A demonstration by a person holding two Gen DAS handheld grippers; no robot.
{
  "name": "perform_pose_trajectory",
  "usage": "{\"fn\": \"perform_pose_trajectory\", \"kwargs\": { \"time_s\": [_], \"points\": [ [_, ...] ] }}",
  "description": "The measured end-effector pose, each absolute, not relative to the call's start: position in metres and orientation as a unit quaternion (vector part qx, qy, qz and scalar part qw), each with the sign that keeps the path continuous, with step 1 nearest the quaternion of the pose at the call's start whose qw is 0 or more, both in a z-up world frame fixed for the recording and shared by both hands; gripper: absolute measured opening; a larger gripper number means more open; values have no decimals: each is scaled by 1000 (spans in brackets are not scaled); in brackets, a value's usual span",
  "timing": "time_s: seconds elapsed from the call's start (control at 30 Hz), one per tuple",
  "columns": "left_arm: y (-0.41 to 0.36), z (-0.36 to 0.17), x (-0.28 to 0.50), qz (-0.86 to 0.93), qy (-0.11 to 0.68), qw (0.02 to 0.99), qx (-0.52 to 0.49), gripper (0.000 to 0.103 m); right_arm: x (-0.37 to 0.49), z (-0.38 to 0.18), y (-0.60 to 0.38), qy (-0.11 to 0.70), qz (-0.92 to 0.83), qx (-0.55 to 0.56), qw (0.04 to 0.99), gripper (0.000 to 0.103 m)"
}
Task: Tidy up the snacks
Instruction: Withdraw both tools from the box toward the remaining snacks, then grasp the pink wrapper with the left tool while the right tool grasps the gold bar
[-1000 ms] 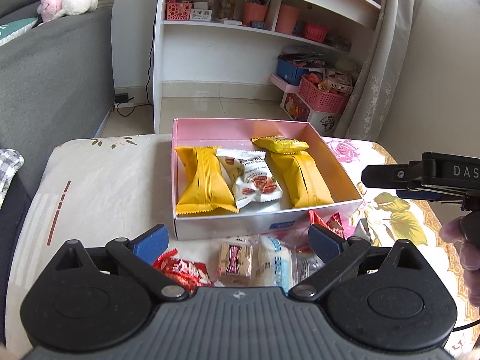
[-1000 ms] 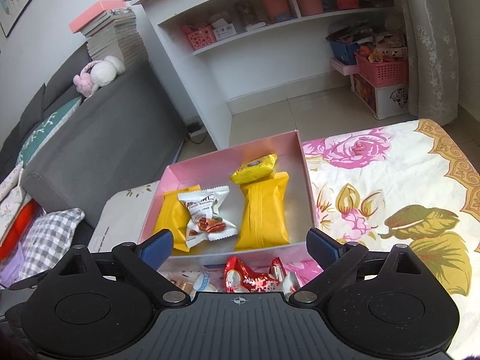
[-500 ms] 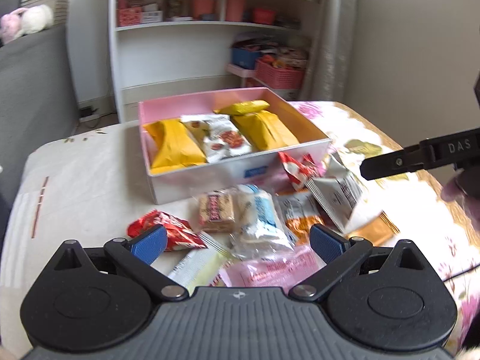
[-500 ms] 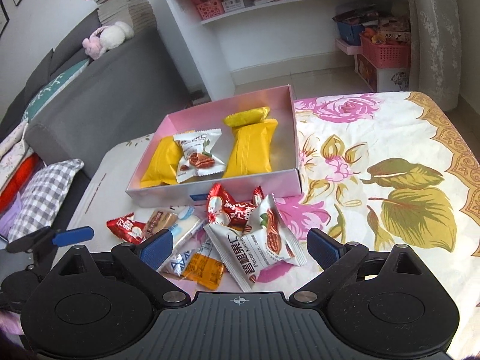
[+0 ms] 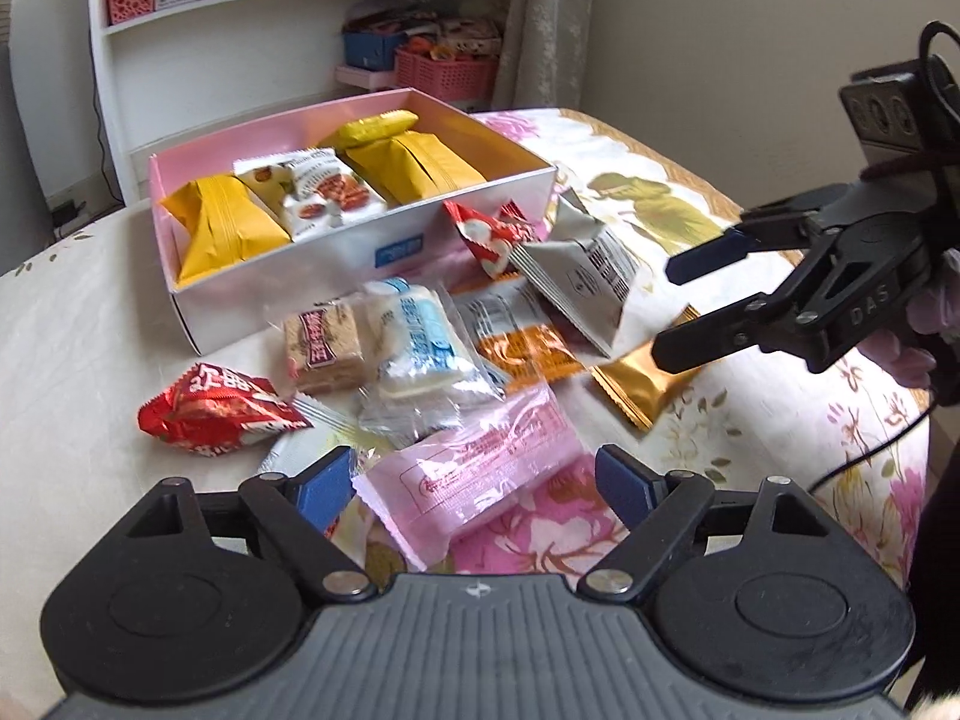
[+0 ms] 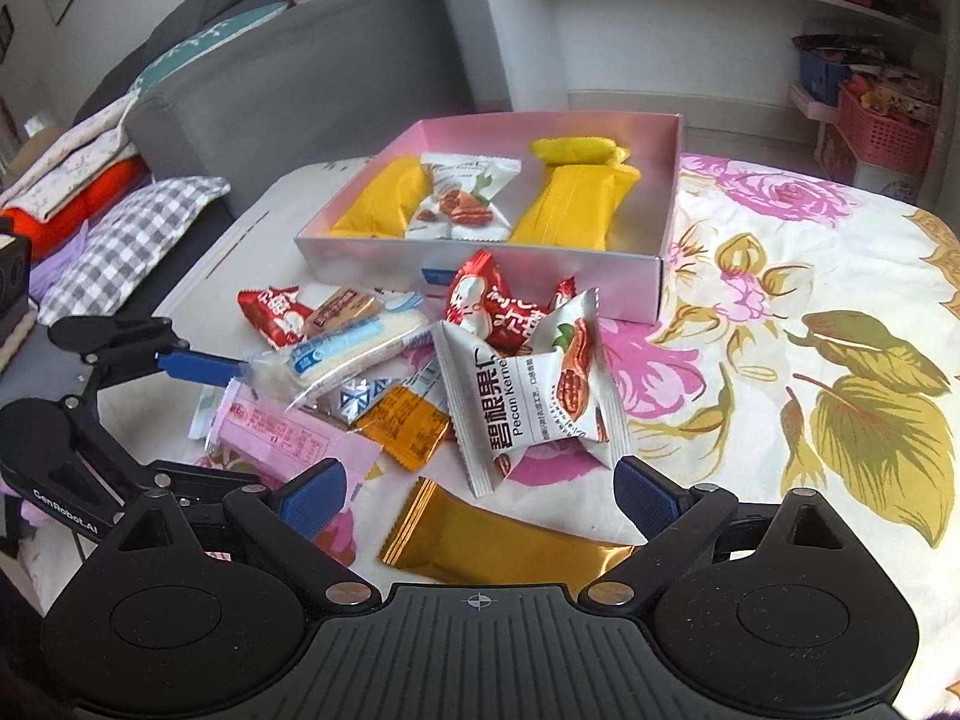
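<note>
Both grippers hover with jaws apart, empty: the left gripper [image 5: 474,480] over a pink packet [image 5: 480,480], the right gripper [image 6: 480,495] over a gold packet [image 6: 498,540] partly hidden beneath it. Beyond, a "Pecan Kernel" packet [image 6: 540,390] tops the snack pile before the pink box [image 6: 654,282] on the desk [image 6: 810,300].

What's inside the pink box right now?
The pink box holds two big yellow packs, a white pecan pack between them, and a small yellow one behind. Anything beneath them is hidden.
</note>
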State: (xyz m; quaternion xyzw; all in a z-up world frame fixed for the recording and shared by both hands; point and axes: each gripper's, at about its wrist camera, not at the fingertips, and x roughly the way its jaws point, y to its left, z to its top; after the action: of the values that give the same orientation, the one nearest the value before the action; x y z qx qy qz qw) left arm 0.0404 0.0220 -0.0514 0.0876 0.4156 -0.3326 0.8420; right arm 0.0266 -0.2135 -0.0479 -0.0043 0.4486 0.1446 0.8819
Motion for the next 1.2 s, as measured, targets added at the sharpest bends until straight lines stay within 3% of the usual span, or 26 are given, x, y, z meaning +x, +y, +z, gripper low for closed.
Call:
{"fn": "perform_pose_trajectory", "kwargs": {
  "time_s": [0.7,0.97,1.2],
  "points": [
    [-3,-57,14,-385,445,796,140,77,4,-63,-189,491,207,-103,840,96],
    [-11,-62,23,-341,452,814,131,53,7,-67,-187,488,175,-138,844,84],
    [-14,-60,25,-314,454,824,129,49,6,-64,-181,491,178,-139,842,73]
  ]
}}
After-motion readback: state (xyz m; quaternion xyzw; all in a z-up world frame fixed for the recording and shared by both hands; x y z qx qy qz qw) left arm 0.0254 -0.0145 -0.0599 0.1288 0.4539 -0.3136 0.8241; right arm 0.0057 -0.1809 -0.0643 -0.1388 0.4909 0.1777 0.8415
